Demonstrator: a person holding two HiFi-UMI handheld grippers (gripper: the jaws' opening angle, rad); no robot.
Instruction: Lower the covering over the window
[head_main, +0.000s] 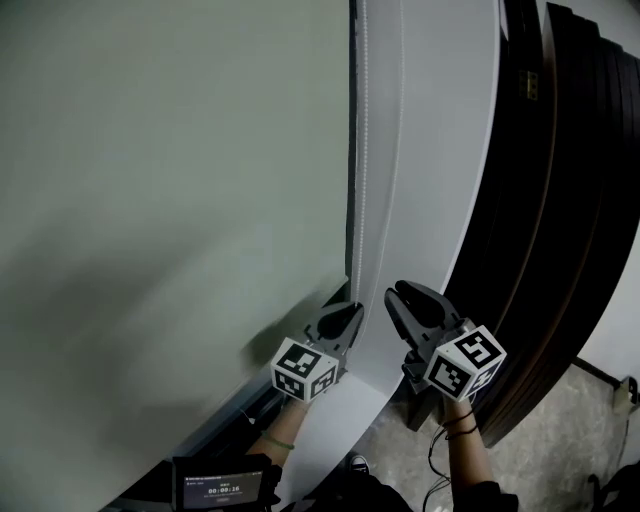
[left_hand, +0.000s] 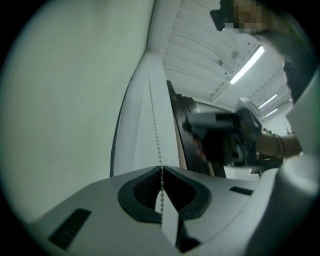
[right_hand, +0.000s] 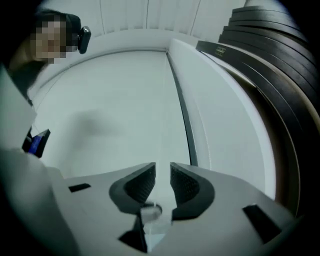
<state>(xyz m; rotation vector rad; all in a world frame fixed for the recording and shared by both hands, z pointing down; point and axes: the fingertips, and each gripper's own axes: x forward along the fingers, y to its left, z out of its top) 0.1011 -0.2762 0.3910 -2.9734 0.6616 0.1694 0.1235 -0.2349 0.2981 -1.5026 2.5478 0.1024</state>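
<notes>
Pale grey-green blind fabric (head_main: 170, 180) fills the left & centre of the head view. It lies flat over the window and runs down to a dark rail (head_main: 230, 412) at lower left. Same sheet takes up most of the right gripper view.

Just right of its edge hangs a white plastic bead chain (head_main: 362, 150), in front of a white upright wall strip (head_main: 445, 120). Further right is a stack of dark brown boards (head_main: 560, 200) standing on edge, w/ speckled grey floor (head_main: 570, 430) below.

Left gripper (head_main: 347, 312): jaws pressed together on the bead chain. In the left gripper view the chain drops straight btwn the ribbed black pads (left_hand: 144, 187) & is pinched at the tips. Above the tips it runs taut, up along the blind's edge.

Right gripper (head_main: 400, 296): just beside the left one, to its right, not touching it. Jaws stand apart w/ a clear gap, pads (right_hand: 141, 182) pressing on nothing. A faint pale line shows in the gap, too blurred to say if it's the chain. A whitish blur sits at the jaw base; can't tell what it is.

Each gripper carries a white cube w/ black square markers (head_main: 303, 368). A small dark device w/ lit screen (head_main: 222, 489) sits at the bottom edge of the head view.
</notes>
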